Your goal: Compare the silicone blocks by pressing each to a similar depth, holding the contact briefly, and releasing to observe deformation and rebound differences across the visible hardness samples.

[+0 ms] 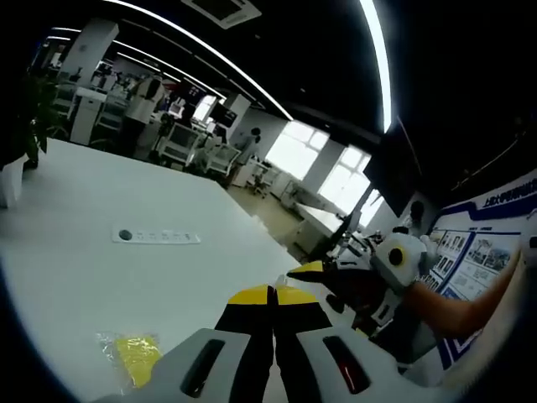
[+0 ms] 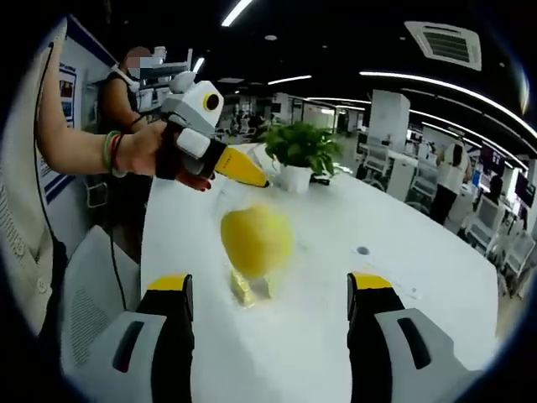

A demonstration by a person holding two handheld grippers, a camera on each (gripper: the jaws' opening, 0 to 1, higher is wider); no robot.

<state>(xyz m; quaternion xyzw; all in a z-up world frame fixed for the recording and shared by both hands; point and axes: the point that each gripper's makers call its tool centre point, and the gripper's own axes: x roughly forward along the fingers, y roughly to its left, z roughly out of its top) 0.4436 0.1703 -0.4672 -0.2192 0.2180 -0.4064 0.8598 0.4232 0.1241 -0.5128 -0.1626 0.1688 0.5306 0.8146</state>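
The yellow block is blurred, and the yellow bag is too blurry to identify.

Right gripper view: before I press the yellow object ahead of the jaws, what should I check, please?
1. Right gripper jaws open: ok.
2. Yellow object lies ahead, between the jaw lines: ok.
3. Object's shape and hardness readable: cannot tell, it is blurred.
4. Left gripper apart from the object, jaws shut: ok.
5. Potted plant out of the path, further back: ok.
6. Contact made: not ok, none yet.
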